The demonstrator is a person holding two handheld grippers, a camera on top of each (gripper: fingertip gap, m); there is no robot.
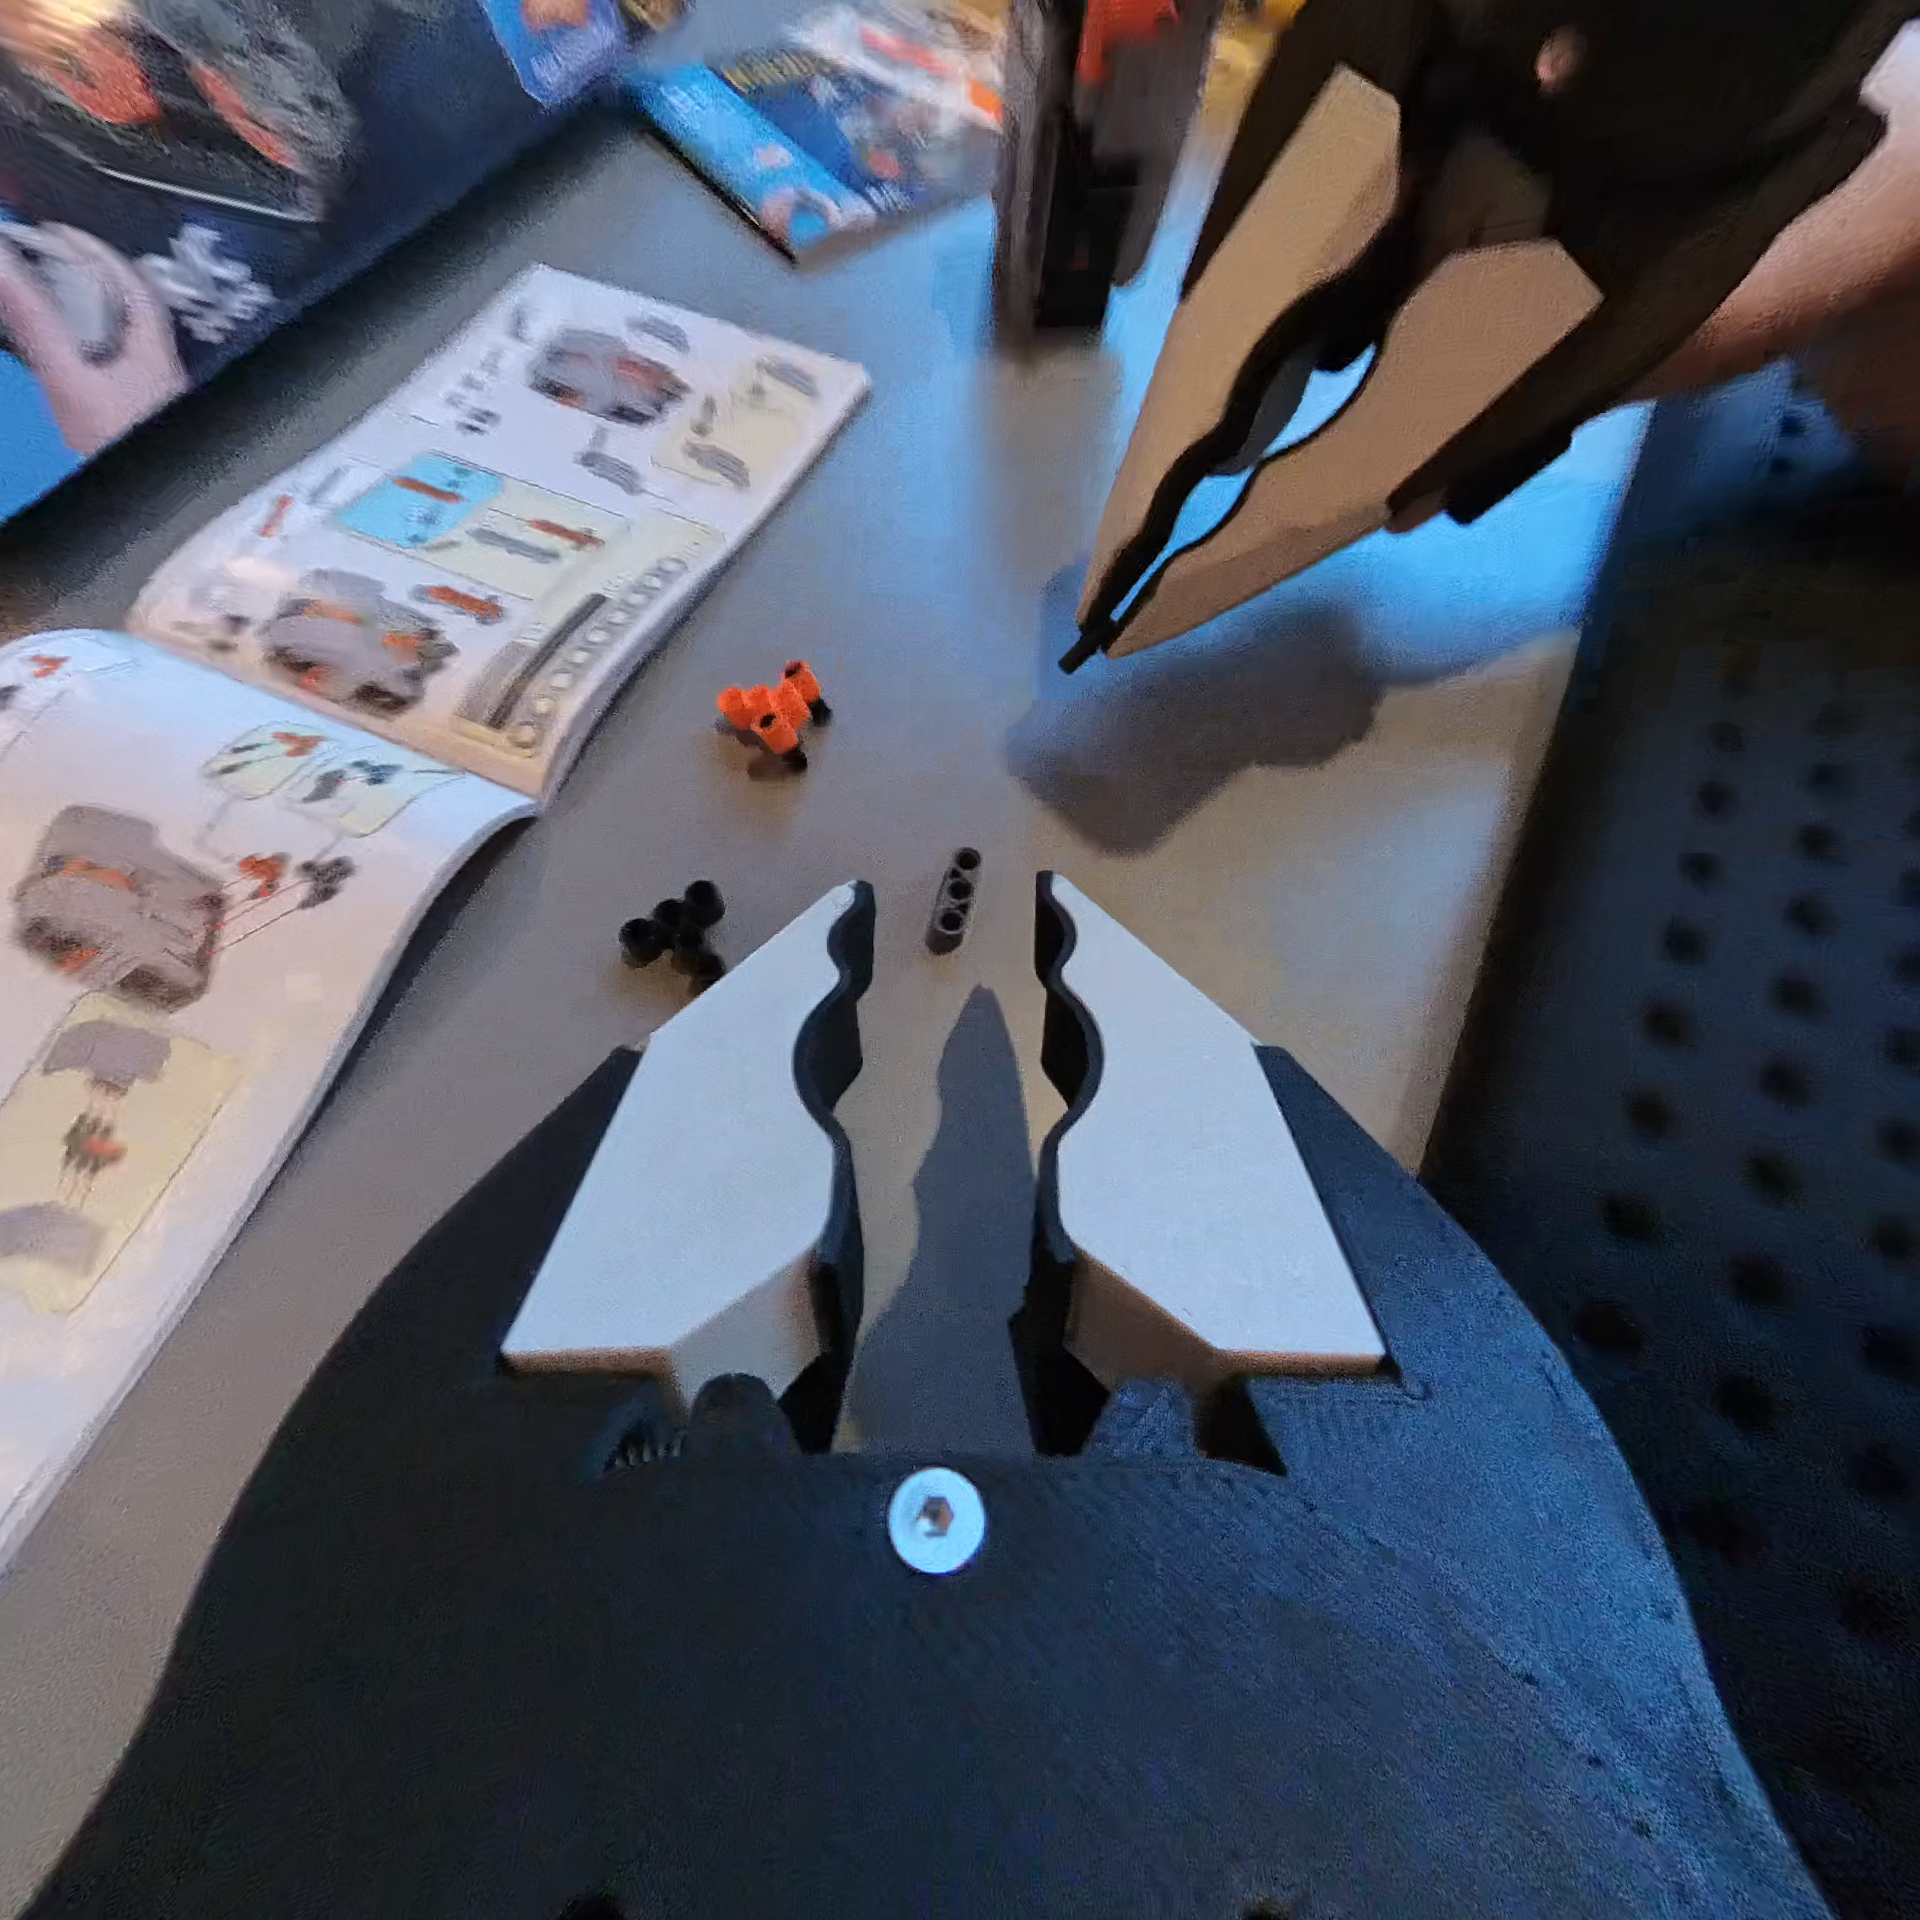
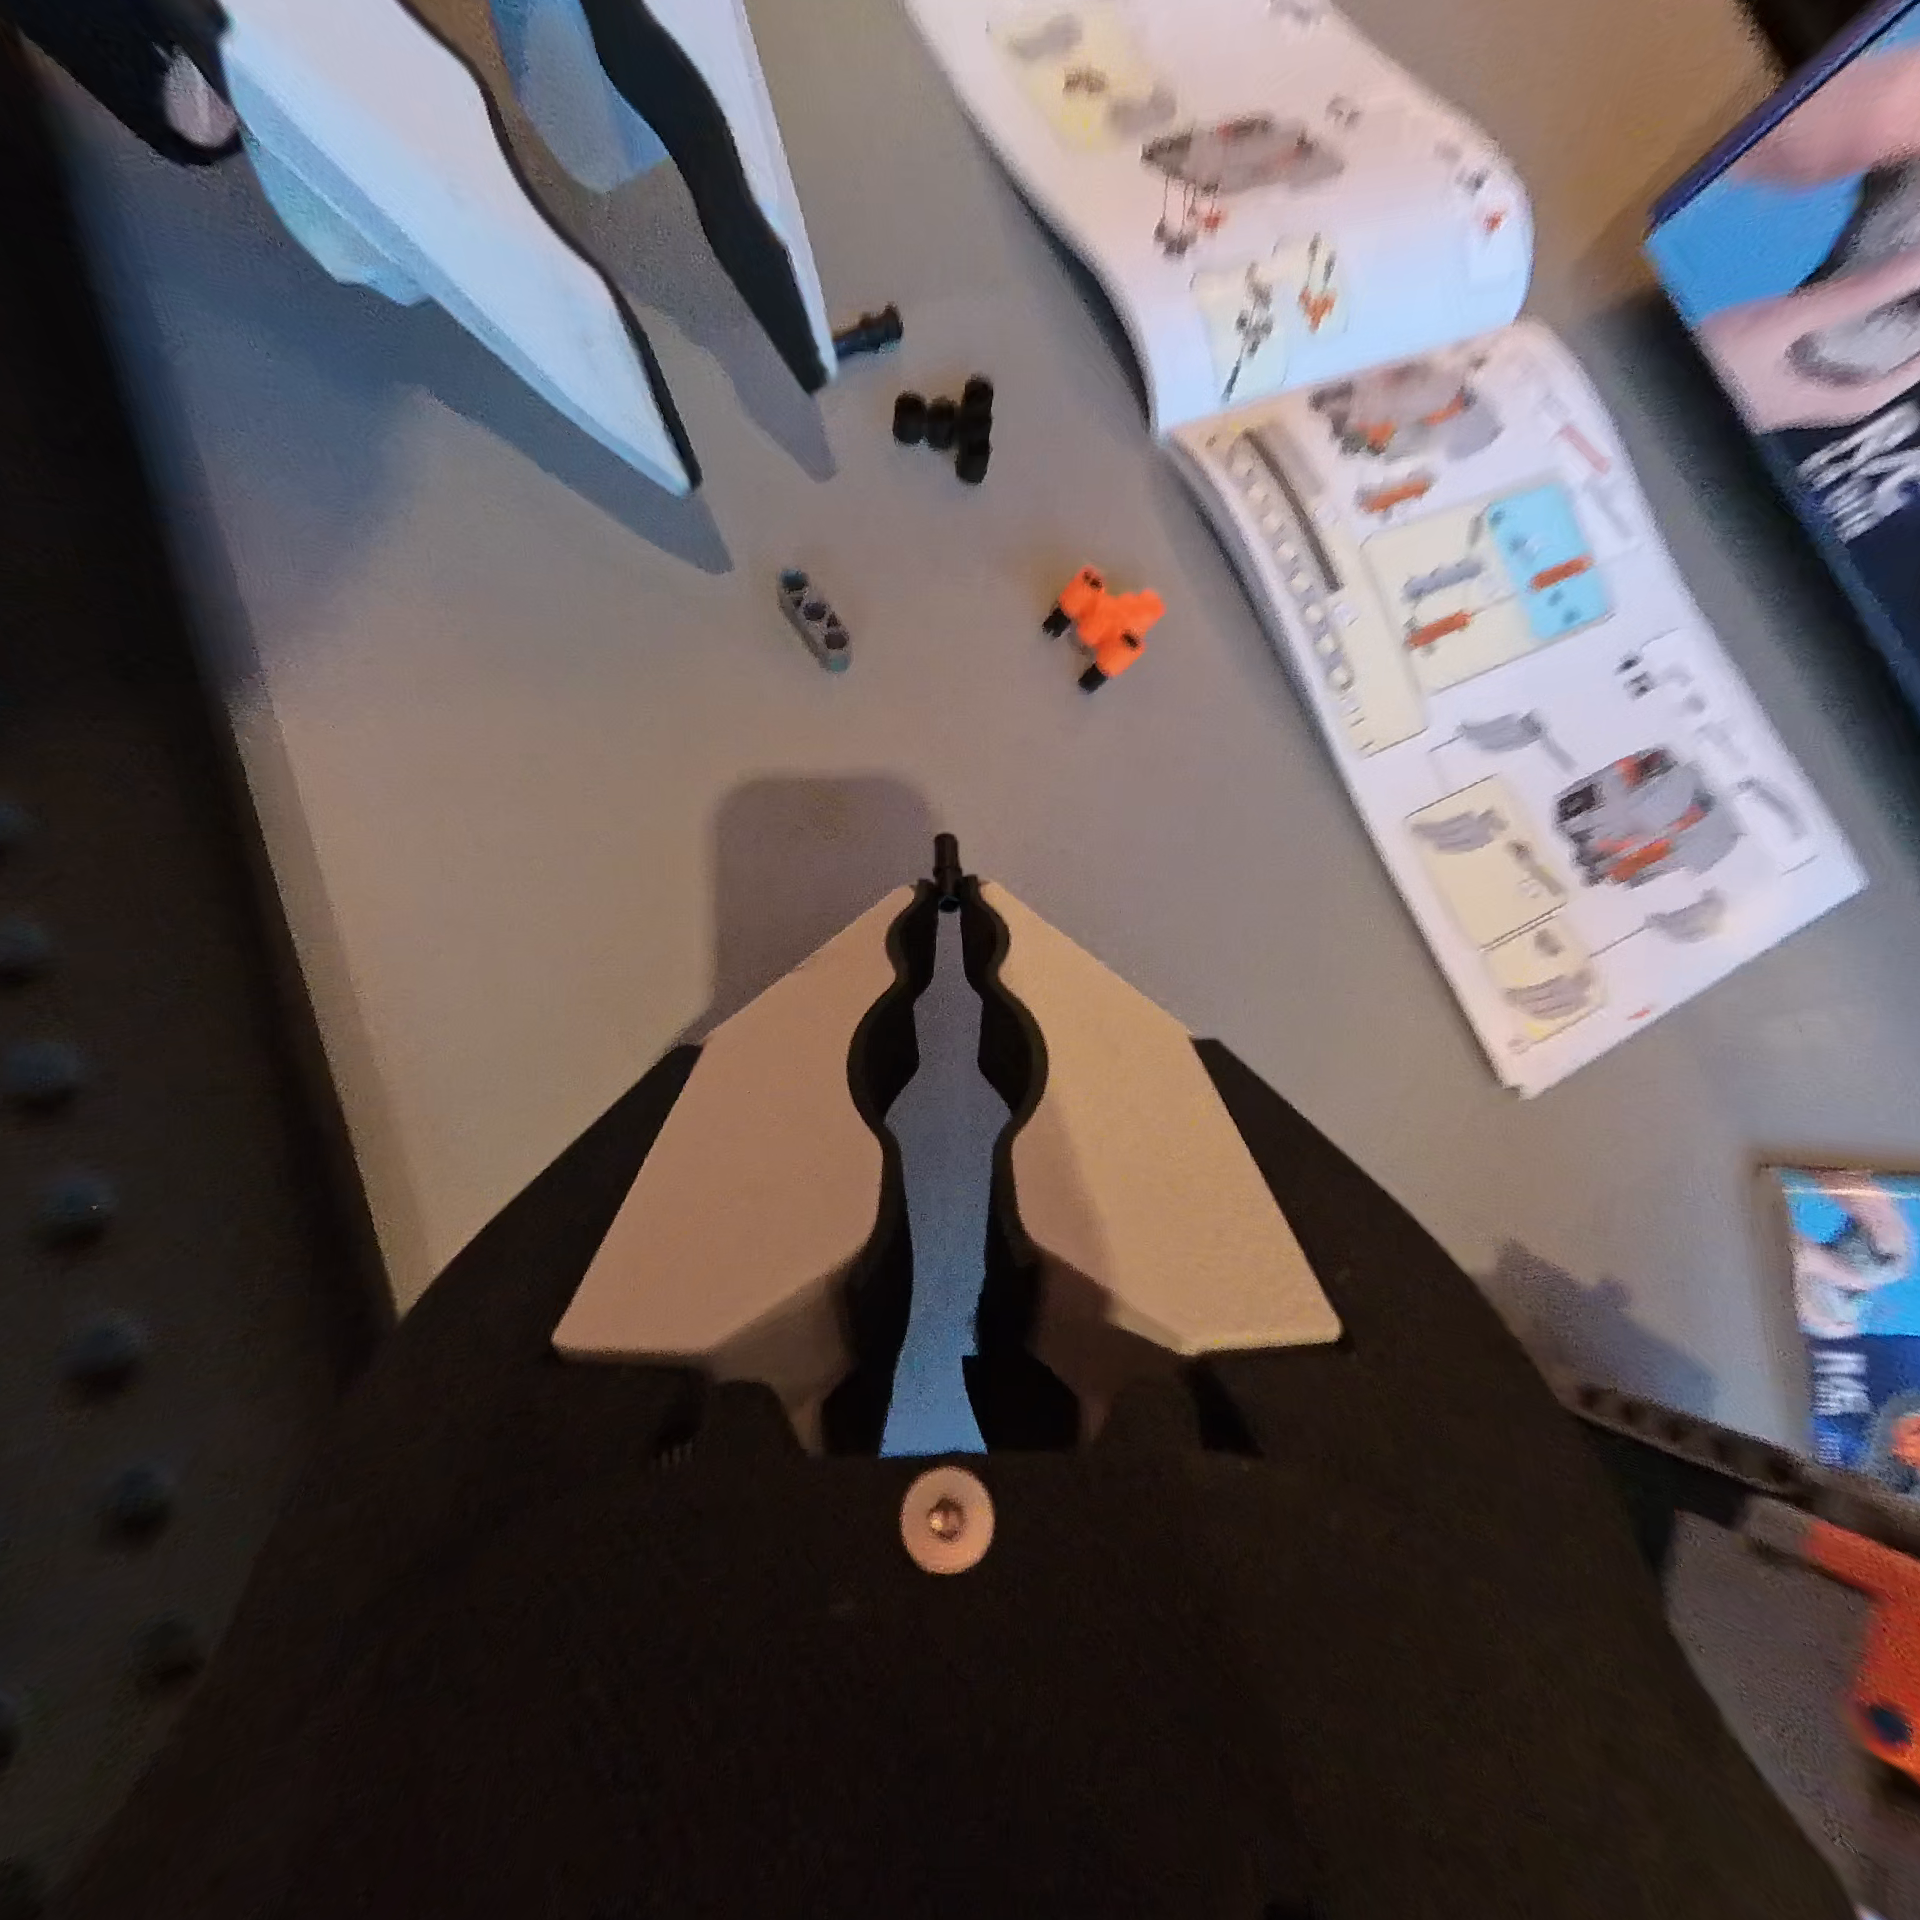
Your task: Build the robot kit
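small grey beam (image 1: 953, 900) lies between left gripper (image 1: 956, 883) tips.

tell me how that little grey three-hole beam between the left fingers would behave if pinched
The grey beam looks like rigid plastic, so probably stiff and light. Lying flat, it shouldn't roll. Being small and smooth, it may skid or twist as the open left gripper closes.

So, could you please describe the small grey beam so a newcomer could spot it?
Start at the open instruction booklet on the grey table. Beside it lie three small pieces; the grey beam sits just ahead of the open left gripper. Unlike the orange piece and black cluster, it is straight with three holes.
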